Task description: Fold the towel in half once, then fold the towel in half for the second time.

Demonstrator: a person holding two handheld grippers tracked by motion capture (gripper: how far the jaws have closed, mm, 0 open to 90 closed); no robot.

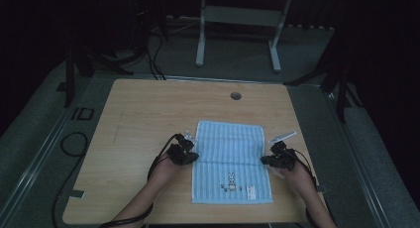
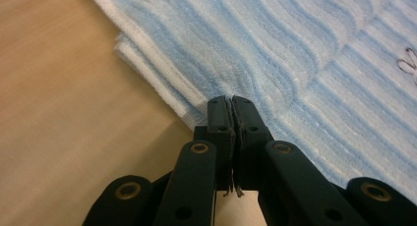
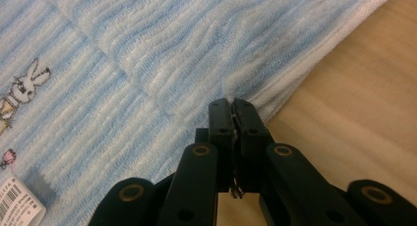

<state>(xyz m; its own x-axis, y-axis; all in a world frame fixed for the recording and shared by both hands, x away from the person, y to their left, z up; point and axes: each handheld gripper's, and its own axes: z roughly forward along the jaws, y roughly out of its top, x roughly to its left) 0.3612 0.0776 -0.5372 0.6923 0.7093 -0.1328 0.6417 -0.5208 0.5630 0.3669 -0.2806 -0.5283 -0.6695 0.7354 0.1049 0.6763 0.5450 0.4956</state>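
Note:
A light blue striped towel [image 1: 230, 158] lies flat on the wooden table [image 1: 143, 114], with a small rabbit print [image 1: 231, 179] and a white label [image 1: 251, 191] near its front edge. My left gripper [image 1: 194, 156] is at the towel's left edge, about halfway along it. In the left gripper view the left gripper [image 2: 232, 101] is shut, and the towel [image 2: 295, 54] puckers at its tips. My right gripper [image 1: 264, 160] is at the towel's right edge. In the right gripper view the right gripper [image 3: 232, 103] is shut on the bunched hem of the towel [image 3: 147, 54], beyond which the rabbit print [image 3: 22, 88] shows.
A round cable hole [image 1: 236, 95] sits near the table's far edge. Bare wood lies left of the towel and behind it. A metal stand [image 1: 200, 39] and cables [image 1: 74, 143] are on the dark floor past the table.

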